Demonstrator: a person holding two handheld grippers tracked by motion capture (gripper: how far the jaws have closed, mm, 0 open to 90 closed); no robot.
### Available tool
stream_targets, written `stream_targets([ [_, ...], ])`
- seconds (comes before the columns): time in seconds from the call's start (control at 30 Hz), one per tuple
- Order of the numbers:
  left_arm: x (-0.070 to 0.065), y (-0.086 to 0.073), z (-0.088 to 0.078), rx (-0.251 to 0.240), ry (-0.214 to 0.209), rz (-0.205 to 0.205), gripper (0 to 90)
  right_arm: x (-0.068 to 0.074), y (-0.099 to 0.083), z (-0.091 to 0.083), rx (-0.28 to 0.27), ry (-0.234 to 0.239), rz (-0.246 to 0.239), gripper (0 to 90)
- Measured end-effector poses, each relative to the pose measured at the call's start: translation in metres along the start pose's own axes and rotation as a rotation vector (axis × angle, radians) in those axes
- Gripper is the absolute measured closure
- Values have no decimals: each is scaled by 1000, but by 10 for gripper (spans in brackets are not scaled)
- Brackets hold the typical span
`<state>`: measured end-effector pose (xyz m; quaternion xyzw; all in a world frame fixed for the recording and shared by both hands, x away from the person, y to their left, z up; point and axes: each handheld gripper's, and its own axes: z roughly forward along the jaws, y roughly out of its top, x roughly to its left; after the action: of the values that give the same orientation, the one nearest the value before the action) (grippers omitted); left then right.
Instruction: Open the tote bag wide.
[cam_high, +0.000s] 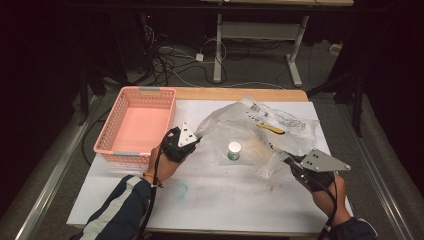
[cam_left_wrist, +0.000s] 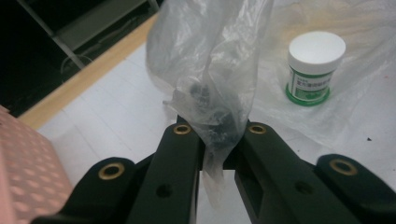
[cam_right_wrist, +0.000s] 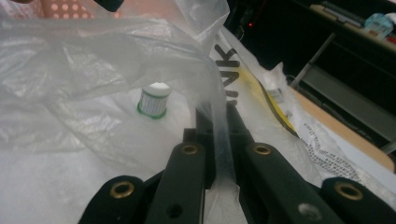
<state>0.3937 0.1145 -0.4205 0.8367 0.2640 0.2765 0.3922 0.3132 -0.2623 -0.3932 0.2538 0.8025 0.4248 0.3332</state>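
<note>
**A:** What have you got hold of right now?

**B:** My right gripper (cam_high: 289, 161), nearest me, is clenched on a pinch of the crumpled clear plastic bag (cam_high: 260, 131) at its near right corner. My left gripper (cam_high: 196, 137), a little farther in and to the left, is clamped on a bunched fold of the same film at the bag's left edge. Both sets of jaws squeeze plastic with nothing else between them.

**A:** And the thing inside?

**B:** The small white-lidded jar with a green label (cam_high: 233, 150) stands upright on the white tabletop (cam_high: 225, 200), between my two grippers, under the bag's film.

**A:** How do you do this step well?

**B:** I'd judge the job is spreading the mouth. I'd pull the two pinches apart evenly and lift gently, so the film clears the jar without tipping it. Thin plastic slips or tears if I yank it.

**A:** Anything in the way?

**B:** The empty pink plastic basket (cam_high: 116, 131) sits just left of my left gripper, so that hand has little room to swing. Farther off, the bag's printed end with a yellow-and-black strip (cam_high: 270, 129) lies slack towards the table's far right.
</note>
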Motion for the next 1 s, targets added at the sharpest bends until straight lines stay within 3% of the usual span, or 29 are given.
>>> stream_targets([
  [0.23,12,0,-10,-19,15,-14,865,-4,6,2,-14,-10,2,900],
  [0.6,14,4,-20,-24,10,4,866,-14,19,3,-55,-31,16,900],
  [1.0,26,5,-48,-93,33,-36,867,-15,39,7,-115,-24,12,900],
])
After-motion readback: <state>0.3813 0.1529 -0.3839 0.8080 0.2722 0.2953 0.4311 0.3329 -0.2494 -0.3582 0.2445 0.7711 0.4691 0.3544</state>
